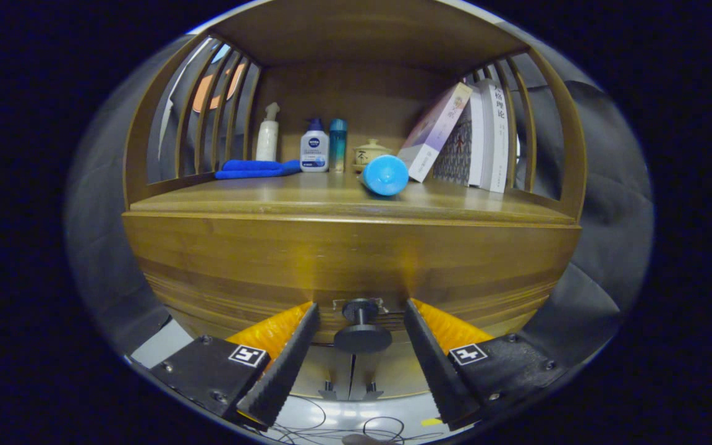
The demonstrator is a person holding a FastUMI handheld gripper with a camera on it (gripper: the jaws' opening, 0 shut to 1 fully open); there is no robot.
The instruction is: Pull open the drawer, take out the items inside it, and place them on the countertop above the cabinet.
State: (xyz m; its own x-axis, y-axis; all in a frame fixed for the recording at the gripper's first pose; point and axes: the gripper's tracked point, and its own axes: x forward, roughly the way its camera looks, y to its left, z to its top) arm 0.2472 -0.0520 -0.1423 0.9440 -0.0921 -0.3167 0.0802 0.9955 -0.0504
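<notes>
A wooden cabinet's drawer front (350,259) faces me, closed, with a dark round knob (362,334) at its lower middle. My gripper (361,309) is open; its two fingers stand either side of the knob, which sits between them without touching either. Above the drawer lies the wooden countertop (257,201). A light-blue cylinder (385,175) lies on its side on that countertop, towards the front. What is inside the drawer is hidden.
On the countertop's back stand a white pump bottle (267,133), a white and blue bottle (314,146), a teal tube (337,144) and a small lidded pot (371,152). A blue cloth (254,168) lies left; books (473,133) lean right. Slatted wooden sides enclose the shelf.
</notes>
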